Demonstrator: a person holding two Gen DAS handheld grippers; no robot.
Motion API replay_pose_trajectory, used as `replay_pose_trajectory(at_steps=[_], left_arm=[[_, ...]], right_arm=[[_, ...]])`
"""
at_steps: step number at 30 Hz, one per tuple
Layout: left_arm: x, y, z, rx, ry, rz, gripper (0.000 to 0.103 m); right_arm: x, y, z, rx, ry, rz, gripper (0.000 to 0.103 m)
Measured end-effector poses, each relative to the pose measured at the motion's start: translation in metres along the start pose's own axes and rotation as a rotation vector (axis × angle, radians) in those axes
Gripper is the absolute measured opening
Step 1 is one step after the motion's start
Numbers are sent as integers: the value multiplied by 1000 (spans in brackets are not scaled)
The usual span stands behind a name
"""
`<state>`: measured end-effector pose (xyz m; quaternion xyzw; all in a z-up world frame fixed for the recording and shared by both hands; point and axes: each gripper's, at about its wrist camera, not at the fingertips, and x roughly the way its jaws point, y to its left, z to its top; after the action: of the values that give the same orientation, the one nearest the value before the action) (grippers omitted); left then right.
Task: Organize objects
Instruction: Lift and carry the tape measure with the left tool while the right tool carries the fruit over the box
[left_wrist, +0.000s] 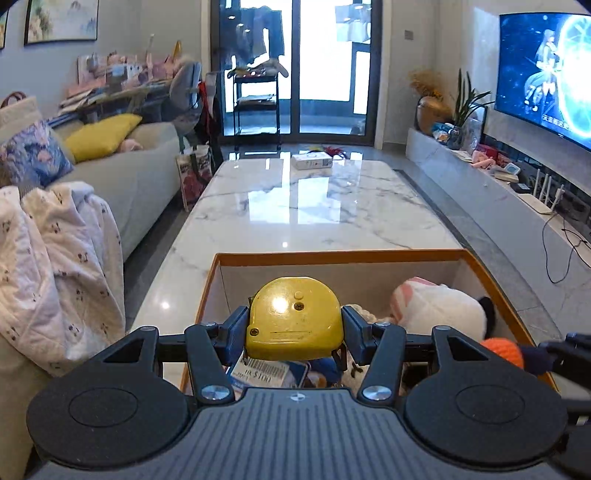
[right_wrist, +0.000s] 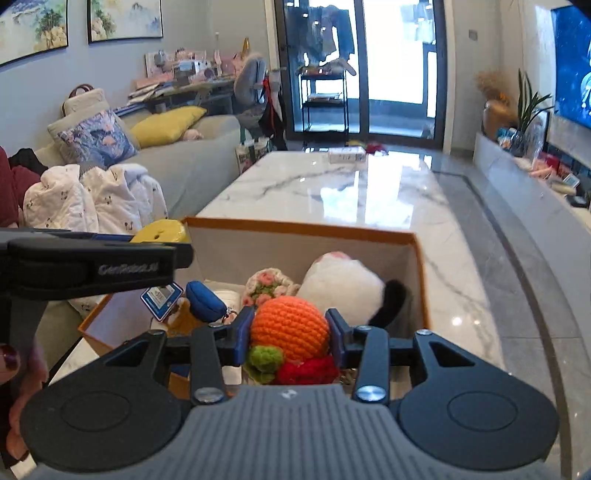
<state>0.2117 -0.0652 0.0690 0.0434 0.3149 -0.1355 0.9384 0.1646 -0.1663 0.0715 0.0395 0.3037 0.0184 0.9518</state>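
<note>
Two tools are loaded at once, and both hang over the open box (left_wrist: 388, 256) at the near end of the counter (left_wrist: 314, 206). Nearest in the left view, the left tool (left_wrist: 294, 325) is clenched on a yellow tape measure (left_wrist: 295, 317), its pads pressing the flat sides, above a barcoded card (left_wrist: 258, 373) lying in the box. In the right view, the right tool (right_wrist: 290, 326) grips an orange crochet ball (right_wrist: 290, 325) with green and red knitted bits hanging under it, above a blue pouch (right_wrist: 205, 301), a floral knit piece (right_wrist: 269, 282) and, further in, a white plush (right_wrist: 341, 286) against the box's right wall.

Whether the items are going in or coming out cannot be told from this moment alone. Either way, the step probably goes best if each tool keeps its squeeze steady: the tape measure is hard and smooth and could slip, while the ball is soft and will give. The two tools sit close together, left just beside right, so moving one at a time, clear of the box rim, would likely avoid a knock. Far along the counter lies a small white box (left_wrist: 312, 161), well apart.
</note>
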Motion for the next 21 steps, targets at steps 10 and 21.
replay_pose_trajectory(at_steps=[10,21], left_arm=[[34,-9,-3,11,58,3,62],[52,-11,-8,38,113,24,62]], right_arm=[[33,0,-3,20,58,18,44],[53,3,-10,27,111,21,44]])
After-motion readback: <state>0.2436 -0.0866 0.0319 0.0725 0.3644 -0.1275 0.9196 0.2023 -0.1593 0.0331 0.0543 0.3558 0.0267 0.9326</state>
